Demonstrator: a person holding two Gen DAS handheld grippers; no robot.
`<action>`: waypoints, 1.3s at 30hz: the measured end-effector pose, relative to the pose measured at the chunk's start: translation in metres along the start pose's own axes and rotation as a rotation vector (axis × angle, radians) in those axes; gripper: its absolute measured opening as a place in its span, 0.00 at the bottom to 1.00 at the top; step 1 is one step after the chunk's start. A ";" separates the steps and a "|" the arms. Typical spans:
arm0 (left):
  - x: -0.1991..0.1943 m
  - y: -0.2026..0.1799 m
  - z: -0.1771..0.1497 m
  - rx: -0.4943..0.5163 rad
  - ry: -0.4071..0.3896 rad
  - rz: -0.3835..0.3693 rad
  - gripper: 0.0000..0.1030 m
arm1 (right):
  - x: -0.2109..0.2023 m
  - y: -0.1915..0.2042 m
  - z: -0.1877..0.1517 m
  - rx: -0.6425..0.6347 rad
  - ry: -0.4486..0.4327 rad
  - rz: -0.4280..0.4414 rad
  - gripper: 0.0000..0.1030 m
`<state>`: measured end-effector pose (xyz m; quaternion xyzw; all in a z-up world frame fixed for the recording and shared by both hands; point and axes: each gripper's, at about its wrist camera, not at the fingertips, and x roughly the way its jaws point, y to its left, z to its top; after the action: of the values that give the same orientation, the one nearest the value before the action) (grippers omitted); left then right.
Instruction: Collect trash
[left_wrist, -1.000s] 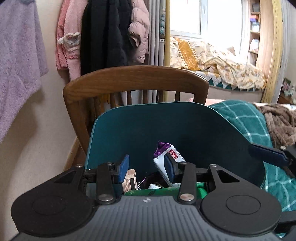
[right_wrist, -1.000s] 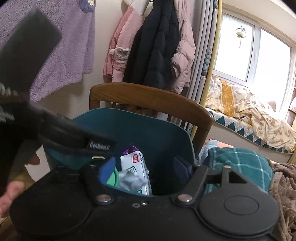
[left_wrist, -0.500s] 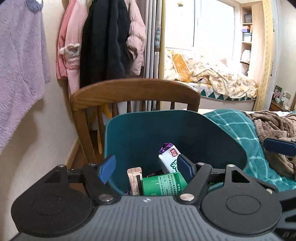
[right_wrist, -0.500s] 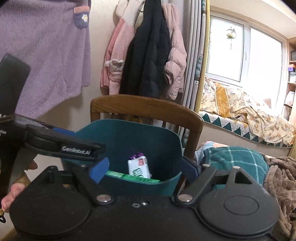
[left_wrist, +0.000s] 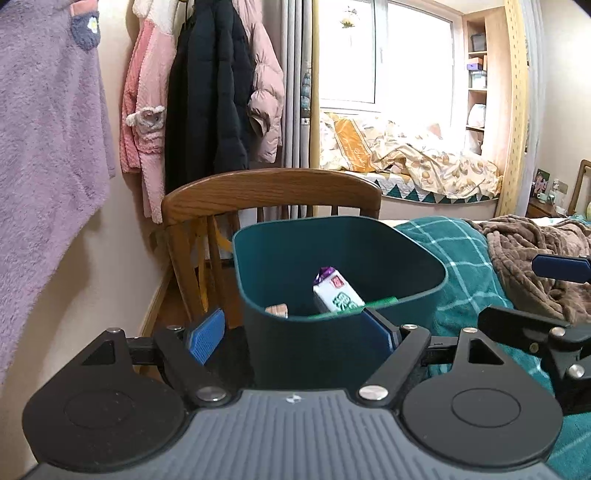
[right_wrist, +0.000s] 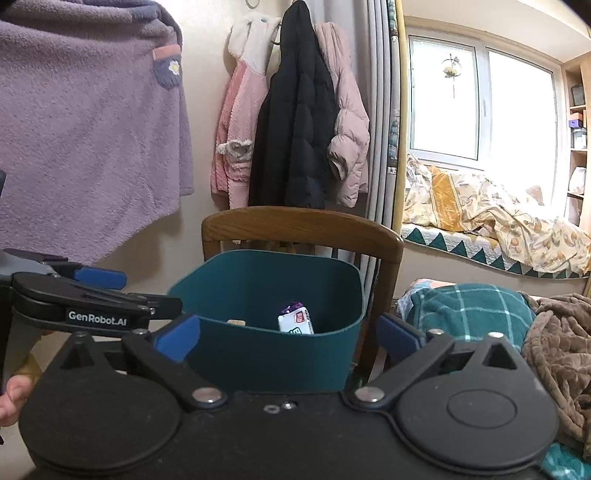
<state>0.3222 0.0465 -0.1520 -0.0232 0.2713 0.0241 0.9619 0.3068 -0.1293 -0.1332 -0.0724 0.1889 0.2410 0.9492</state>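
A teal bin (left_wrist: 332, 350) stands in front of a wooden chair (left_wrist: 273, 188). Inside it lie a white, purple and green packet (left_wrist: 337, 295), a tan packet (left_wrist: 277, 310) and the edge of a green box (left_wrist: 373, 304). My left gripper (left_wrist: 293, 332) hangs just short of the bin's near wall, jaws opening, nothing held. In the right wrist view the bin (right_wrist: 273, 354) and the packet (right_wrist: 295, 323) lie ahead of my right gripper (right_wrist: 288, 336), whose jaws are opening wide and empty. The left gripper's blue pad (right_wrist: 99, 277) shows at that view's left.
Coats (right_wrist: 295, 122) and a purple robe (right_wrist: 85, 129) hang on the wall behind the chair. A green checked blanket (left_wrist: 458, 258) and a brown throw (left_wrist: 535, 251) lie right of the bin. A hand (right_wrist: 11, 398) shows at lower left. A window seat with bedding (right_wrist: 498, 221) is at far right.
Both grippers have drawn back and upward from inside the bin, and their jaws have spread wider. The packets stay in the bin, now mostly hidden behind its near wall.
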 end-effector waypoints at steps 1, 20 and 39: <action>-0.004 0.000 -0.003 0.004 0.005 0.001 0.78 | -0.005 0.001 -0.002 0.005 0.002 0.006 1.00; -0.075 0.003 -0.015 0.044 -0.078 0.002 0.99 | -0.056 0.043 -0.001 -0.012 -0.031 0.038 1.00; -0.122 0.005 0.018 0.027 -0.143 0.057 0.99 | -0.088 0.058 0.029 -0.028 -0.067 0.030 1.00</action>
<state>0.2276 0.0486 -0.0726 -0.0005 0.2025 0.0495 0.9780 0.2168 -0.1101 -0.0748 -0.0747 0.1545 0.2601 0.9502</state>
